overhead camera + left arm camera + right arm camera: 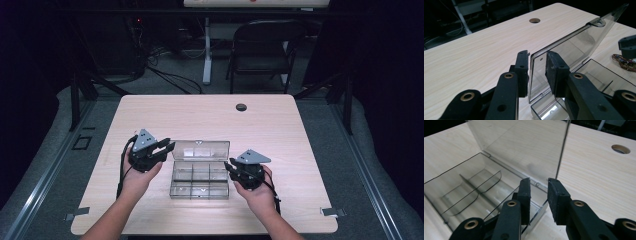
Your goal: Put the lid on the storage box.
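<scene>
Your left gripper: pinches upright lid edge of clear plastic compartment box | right gripper: jaws spread, empty, by the lid's other edge

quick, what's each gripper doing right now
Left gripper: jaws astride the left edge of the box's raised lid; no pad visibly presses on it, so grip cannot be told.
Right gripper: open, holding nothing, beside the box.
</scene>
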The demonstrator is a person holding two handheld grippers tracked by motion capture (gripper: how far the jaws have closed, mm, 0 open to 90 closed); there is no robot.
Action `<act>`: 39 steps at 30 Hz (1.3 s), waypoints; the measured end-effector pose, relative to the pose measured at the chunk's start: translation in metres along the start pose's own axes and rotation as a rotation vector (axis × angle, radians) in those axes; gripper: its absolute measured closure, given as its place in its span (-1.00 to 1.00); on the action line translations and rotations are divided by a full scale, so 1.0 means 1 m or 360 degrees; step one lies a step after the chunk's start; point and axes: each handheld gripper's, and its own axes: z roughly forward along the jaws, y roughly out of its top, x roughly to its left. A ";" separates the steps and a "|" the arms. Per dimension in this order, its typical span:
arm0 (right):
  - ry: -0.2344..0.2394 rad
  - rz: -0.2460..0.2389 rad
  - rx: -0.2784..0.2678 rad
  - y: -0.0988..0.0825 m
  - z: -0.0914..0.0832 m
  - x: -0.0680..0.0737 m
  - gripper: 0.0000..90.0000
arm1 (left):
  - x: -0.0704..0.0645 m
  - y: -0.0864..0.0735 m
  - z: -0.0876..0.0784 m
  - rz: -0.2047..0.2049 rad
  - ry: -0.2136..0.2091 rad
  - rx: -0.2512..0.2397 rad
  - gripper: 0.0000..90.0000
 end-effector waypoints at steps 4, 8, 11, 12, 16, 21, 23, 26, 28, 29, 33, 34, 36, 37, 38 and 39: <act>-0.0015 0.0031 -0.0002 0.006 0.005 -0.004 0.63 | -0.001 0.000 0.002 -0.0002 -0.0006 0.0004 0.60; -0.0028 0.0067 -0.0013 0.009 0.009 -0.008 0.63 | -0.001 -0.001 0.004 0.0006 -0.0003 0.0009 0.60; -0.0021 0.0098 -0.0014 0.011 0.012 -0.012 0.58 | -0.001 -0.002 0.004 0.0011 0.0002 0.0021 0.60; -0.0021 0.0098 -0.0014 0.011 0.012 -0.012 0.58 | -0.001 -0.002 0.004 0.0011 0.0002 0.0021 0.60; -0.0010 0.0123 -0.0029 0.013 0.015 -0.015 0.54 | 0.000 -0.003 0.006 0.0002 0.0003 0.0024 0.60; -0.0010 0.0119 -0.0030 0.014 0.019 -0.015 0.54 | 0.000 -0.006 0.008 -0.0010 -0.0008 0.0034 0.60; -0.0004 0.0120 -0.0027 0.014 0.022 -0.015 0.54 | 0.001 -0.007 0.009 -0.0014 -0.0008 0.0037 0.60; -0.0007 0.0111 -0.0015 0.013 0.023 -0.014 0.55 | 0.001 -0.009 0.009 -0.0016 -0.0010 0.0043 0.59; -0.0001 0.0112 -0.0016 0.013 0.024 -0.014 0.55 | 0.001 -0.010 0.010 -0.0022 -0.0009 0.0049 0.59; -0.0001 0.0114 -0.0020 0.012 0.025 -0.014 0.55 | 0.002 -0.011 0.010 -0.0023 -0.0010 0.0050 0.59; -0.0009 0.0114 -0.0015 0.011 0.027 -0.014 0.56 | 0.002 -0.015 0.012 -0.0033 -0.0007 0.0058 0.59; -0.0009 0.0114 -0.0015 0.011 0.027 -0.014 0.56 | 0.002 -0.015 0.012 -0.0033 -0.0007 0.0058 0.59; -0.0009 0.0125 -0.0027 0.010 0.029 -0.013 0.56 | 0.002 -0.016 0.012 -0.0034 -0.0010 0.0069 0.59; -0.0008 0.0126 -0.0010 0.009 0.029 -0.013 0.56 | 0.002 -0.018 0.013 -0.0042 -0.0009 0.0069 0.59; -0.0011 0.0120 -0.0005 0.009 0.029 -0.013 0.56 | 0.002 -0.018 0.013 -0.0042 -0.0009 0.0069 0.59; -0.0013 0.0120 -0.0007 0.008 0.030 -0.013 0.56 | 0.002 -0.020 0.014 -0.0049 -0.0014 0.0078 0.59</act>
